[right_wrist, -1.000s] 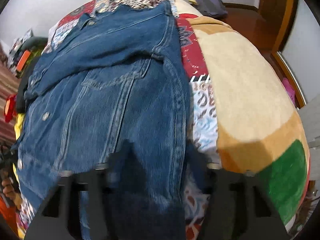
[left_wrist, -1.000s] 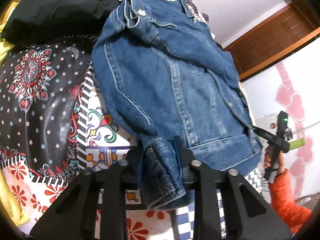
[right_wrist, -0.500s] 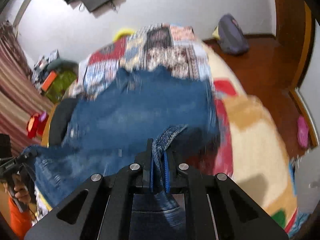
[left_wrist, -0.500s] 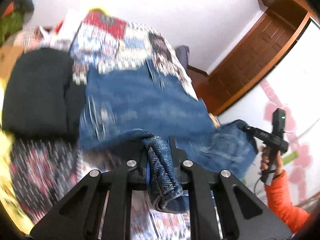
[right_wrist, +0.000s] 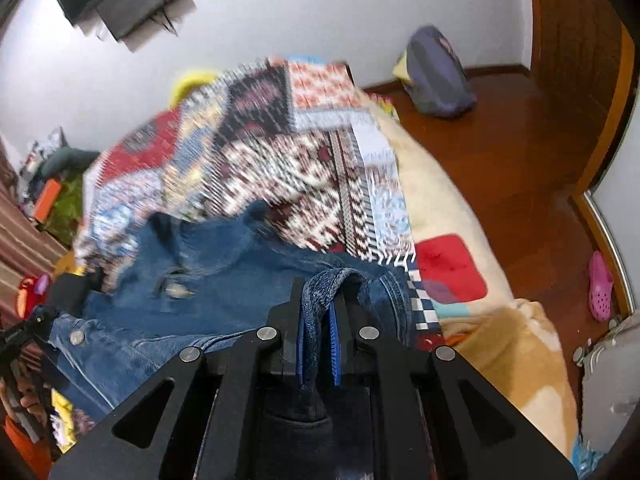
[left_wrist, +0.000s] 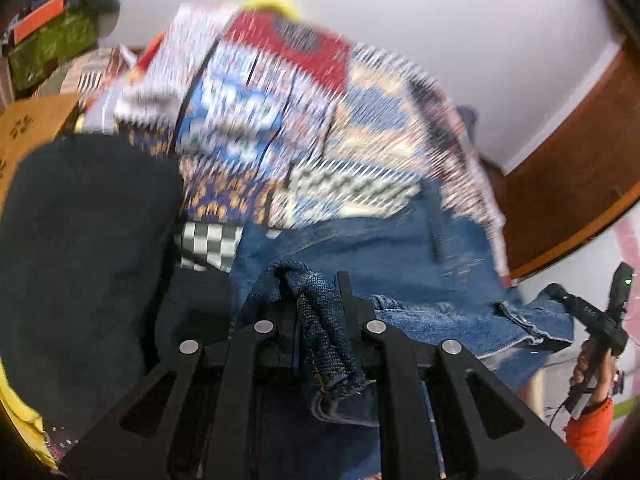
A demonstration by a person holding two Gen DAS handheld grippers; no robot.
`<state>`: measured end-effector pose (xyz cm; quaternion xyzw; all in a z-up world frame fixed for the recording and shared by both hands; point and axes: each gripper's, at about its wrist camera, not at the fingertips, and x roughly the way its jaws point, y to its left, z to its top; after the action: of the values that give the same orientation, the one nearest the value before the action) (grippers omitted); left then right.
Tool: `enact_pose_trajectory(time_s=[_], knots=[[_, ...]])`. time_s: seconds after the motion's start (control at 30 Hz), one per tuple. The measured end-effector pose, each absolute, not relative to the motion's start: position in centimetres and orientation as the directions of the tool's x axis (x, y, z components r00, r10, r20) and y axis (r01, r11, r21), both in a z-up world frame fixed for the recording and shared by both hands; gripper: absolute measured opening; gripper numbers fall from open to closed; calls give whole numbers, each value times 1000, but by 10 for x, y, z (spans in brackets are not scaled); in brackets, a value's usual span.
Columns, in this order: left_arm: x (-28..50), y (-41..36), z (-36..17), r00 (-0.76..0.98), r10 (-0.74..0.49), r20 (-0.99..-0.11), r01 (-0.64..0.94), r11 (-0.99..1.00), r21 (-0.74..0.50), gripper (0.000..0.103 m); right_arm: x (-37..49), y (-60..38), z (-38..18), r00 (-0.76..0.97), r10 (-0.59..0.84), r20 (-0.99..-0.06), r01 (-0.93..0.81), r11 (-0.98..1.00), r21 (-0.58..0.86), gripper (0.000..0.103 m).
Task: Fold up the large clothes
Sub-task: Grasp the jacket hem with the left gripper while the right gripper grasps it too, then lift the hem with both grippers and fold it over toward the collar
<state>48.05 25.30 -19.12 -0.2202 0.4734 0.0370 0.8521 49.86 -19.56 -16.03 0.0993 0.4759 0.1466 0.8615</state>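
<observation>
Denim jacket (left_wrist: 372,248) sat lower centre of both views, bunched on the patchwork bedspread (left_wrist: 288,120), hem raised off it; judged mid-fold, first fold underway, nothing flattened or stacked yet. Left gripper (left_wrist: 318,320) clamped on a thick wad of hem, right gripper (right_wrist: 320,316) clamped on a hem loop between blue pads, the latter also seen at right edge of left view holding the jacket's far corner. No containers clearly made out; only a black garment (left_wrist: 88,248) at left and blurred clutter (left_wrist: 52,40) upper left, contents unreadable.
</observation>
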Motion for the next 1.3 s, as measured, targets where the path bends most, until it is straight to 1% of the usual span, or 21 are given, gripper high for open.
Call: enact_pose_trajectory(time_s=[0.1, 0.13, 0.17, 0.23, 0.33, 0.4, 0.47, 0.5, 0.53, 0.67, 0.8, 0.9, 1.03, 1.13, 1.2, 1.3], knots=[[491, 249, -225, 478, -136, -868, -256, 923, -286, 15, 509, -192, -186, 465, 313, -828, -156, 950, 272, 10], [490, 248, -229, 471, -135, -872, -241, 931, -274, 17, 509, -192, -193, 454, 314, -834, -159, 949, 271, 12], [486, 244, -232, 467, -124, -876, -213, 945, -247, 17, 505, -193, -198, 449, 318, -835, -164, 948, 273, 16], [477, 235, -230, 463, -109, -880, -164, 965, -206, 20, 496, -195, -197, 455, 313, -834, -172, 950, 262, 19], [466, 224, -221, 449, -70, -891, -119, 983, -137, 24, 479, -198, -188, 470, 300, -830, -207, 952, 227, 30], [455, 218, -211, 445, -44, -894, -108, 989, -102, 27, 463, -202, -175, 494, 277, -825, -217, 957, 191, 44], [443, 212, -198, 455, -44, -890, -99, 990, -99, 41, 449, -206, -161, 520, 274, -809, -228, 957, 177, 53], [438, 210, -192, 468, -41, -883, -96, 991, -96, 52, 444, -207, -156, 531, 275, -801, -234, 957, 173, 54], [432, 207, -184, 492, -32, -870, -91, 992, -88, 54, 433, -210, -148, 548, 281, -788, -243, 955, 171, 54], [402, 186, -160, 561, 11, -827, -48, 999, -20, 54, 399, -211, -127, 570, 324, -755, -290, 939, 184, 54], [386, 161, -161, 555, -37, -831, 14, 999, -35, 54, 371, -195, -122, 555, 367, -747, -366, 914, 176, 55], [382, 141, -178, 522, -55, -851, 61, 998, -27, 54, 361, -176, -131, 516, 400, -757, -407, 893, 194, 55], [386, 123, -206, 474, -23, -880, 71, 997, 13, 54, 353, -142, -157, 457, 417, -786, -466, 865, 187, 55], [394, 115, -218, 483, 22, -876, 67, 996, 62, 56, 357, -119, -175, 414, 430, -802, -488, 849, 203, 55], [402, 116, -219, 490, 24, -871, 63, 996, 63, 56, 363, -106, -187, 388, 427, -817, -485, 848, 213, 55], [418, 123, -219, 501, 6, -866, 37, 999, 29, 56, 368, -97, -190, 398, 417, -817, -494, 848, 192, 61]])
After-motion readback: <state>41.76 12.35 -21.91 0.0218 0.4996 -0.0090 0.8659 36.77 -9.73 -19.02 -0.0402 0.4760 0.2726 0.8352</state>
